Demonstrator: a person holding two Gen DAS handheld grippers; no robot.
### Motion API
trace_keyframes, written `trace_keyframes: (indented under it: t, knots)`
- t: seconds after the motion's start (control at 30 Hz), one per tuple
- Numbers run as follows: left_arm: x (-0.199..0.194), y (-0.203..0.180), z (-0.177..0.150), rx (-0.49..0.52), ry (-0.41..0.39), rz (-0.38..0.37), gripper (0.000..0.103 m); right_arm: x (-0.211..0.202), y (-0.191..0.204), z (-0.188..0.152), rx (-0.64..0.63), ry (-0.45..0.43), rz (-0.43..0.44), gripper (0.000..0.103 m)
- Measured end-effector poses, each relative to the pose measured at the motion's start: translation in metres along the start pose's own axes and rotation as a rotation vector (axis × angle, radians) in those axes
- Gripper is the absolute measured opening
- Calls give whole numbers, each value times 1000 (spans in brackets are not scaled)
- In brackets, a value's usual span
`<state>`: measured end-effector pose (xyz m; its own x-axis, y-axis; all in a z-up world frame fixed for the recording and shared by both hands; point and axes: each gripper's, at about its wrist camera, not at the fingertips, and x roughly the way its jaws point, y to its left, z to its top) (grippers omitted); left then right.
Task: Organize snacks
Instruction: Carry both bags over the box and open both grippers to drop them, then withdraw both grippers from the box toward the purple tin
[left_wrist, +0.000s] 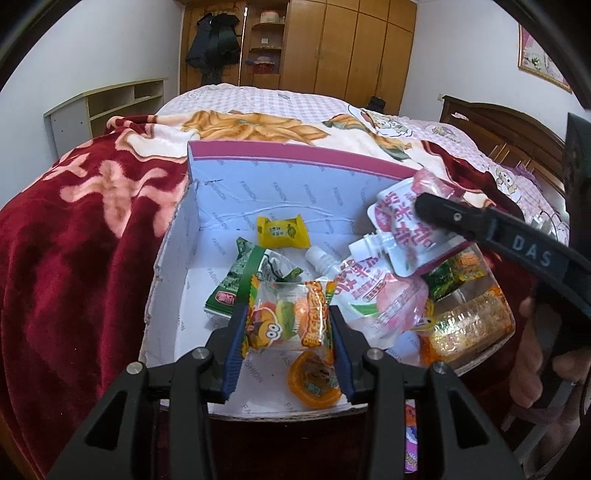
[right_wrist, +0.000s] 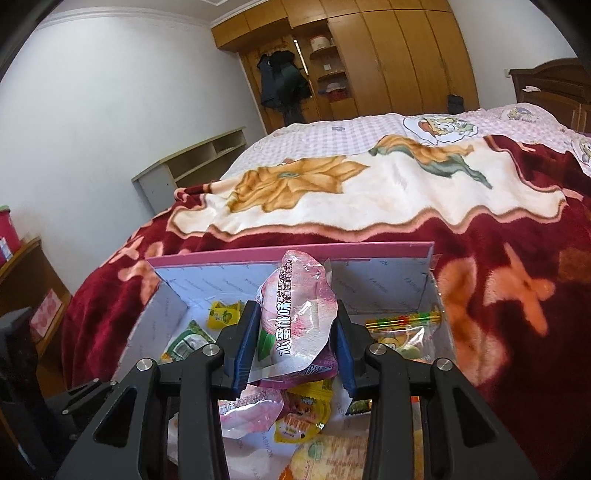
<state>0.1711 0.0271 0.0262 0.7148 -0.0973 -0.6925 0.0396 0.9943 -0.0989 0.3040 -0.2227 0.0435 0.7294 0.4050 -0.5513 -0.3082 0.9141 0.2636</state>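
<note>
Where the blue-padded fingers of the left gripper (left_wrist: 288, 328) close, they clamp a clear burger-gummy packet (left_wrist: 291, 315), its two sides pressed between the pads, held above the near part of the box (left_wrist: 295, 173).

Right gripper (right_wrist: 295, 339): fingers closed on a pink peach jelly pouch (right_wrist: 295, 314), pads pinching its crumpled body, upper end rising above the fingertips; held over the box interior. In the left wrist view this pouch hangs spout-down at the right of the box, the black arm of the right gripper crossing over it.

Box: open, white lining printed with grey lettering, magenta rim, far wall upright; rests on the blanket (left_wrist: 74, 240).

Contents, left wrist view:
- yellow candy packet (left_wrist: 280, 230), near the far wall;
- green snack packet (left_wrist: 247, 284), left of centre, just behind the held gummy packet;
- second peach pouch (left_wrist: 373, 291), lying flat at centre, white cap pointing toward the far wall;
- orange jelly cup (left_wrist: 314, 384), on the box floor below the left fingers;
- clear-wrapped golden snack (left_wrist: 469, 321), at the right edge, beneath the hanging pouch.

Surroundings: dark red floral blanket over a bed with pink checked sheet (right_wrist: 332, 140); wooden wardrobe (left_wrist: 351, 48) along the far wall; a hand (left_wrist: 532, 354) at the right margin, on the right gripper's handle.
</note>
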Motion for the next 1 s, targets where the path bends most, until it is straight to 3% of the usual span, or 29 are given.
trace_keyframes:
  t: [0.13, 0.2, 0.27, 1.0]
  knots:
    - [-1, -1, 1, 7, -1, -2, 50, 4, 0, -1, 2, 11, 4, 41]
    - [-3, -2, 0, 9, -12, 2, 57, 3, 0, -1, -9, 6, -4, 50]
    - [-6, -3, 0, 15, -24, 3, 60, 3, 1, -2, -19, 2, -12, 53]
    - [-39, -7, -8, 14, -37, -25, 61, -42, 7, -10, -41, -7, 14, 58]
